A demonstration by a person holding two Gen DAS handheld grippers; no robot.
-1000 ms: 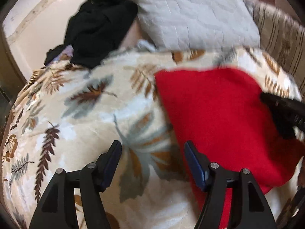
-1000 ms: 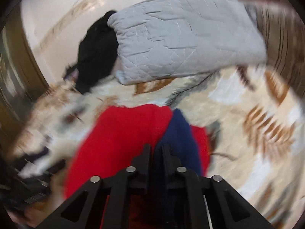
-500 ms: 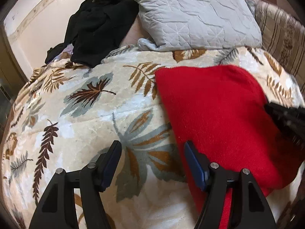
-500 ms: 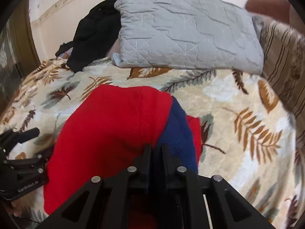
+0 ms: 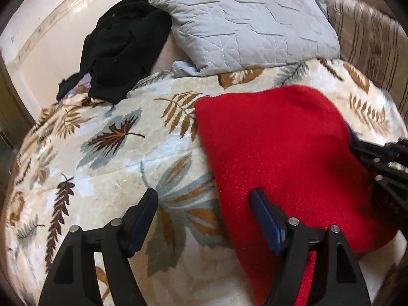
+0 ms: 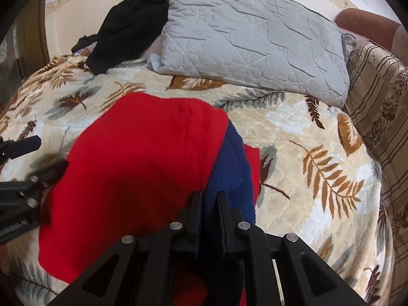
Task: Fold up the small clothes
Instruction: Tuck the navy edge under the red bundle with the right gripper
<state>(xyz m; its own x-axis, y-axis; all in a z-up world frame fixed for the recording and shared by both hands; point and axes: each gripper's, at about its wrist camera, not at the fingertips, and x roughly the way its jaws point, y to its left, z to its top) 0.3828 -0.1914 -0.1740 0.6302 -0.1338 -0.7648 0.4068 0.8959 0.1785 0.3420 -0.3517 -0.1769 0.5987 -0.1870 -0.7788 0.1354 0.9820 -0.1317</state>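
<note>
Clothes for folding, a red garment point(image 6: 142, 158) with a blue part point(image 6: 230, 168), lay on the leaf-print blanket point(image 6: 306, 137) of the bed. The right claw point(image 6: 209, 204) was pressed nearly together, pinching the blue part at its near end, the red cloth spreading away toward 10 o'clock. In the left wrist view the left claw point(image 5: 204, 219) was spreading wider with no cloth pressed between its fingers; the left finger point(image 5: 144, 216) hung over bare blanket, the right one point(image 5: 265, 219) over the garment's near edge. From there the red garment point(image 5: 275, 153) ran toward 1 o'clock. Farther out at 12 o'clock a grey quilted pillow point(image 5: 244, 23) rested, with a black heap of clothing point(image 5: 122, 43) at 11 o'clock and striped fabric point(image 5: 369, 35) at 2 o'clock.
</note>
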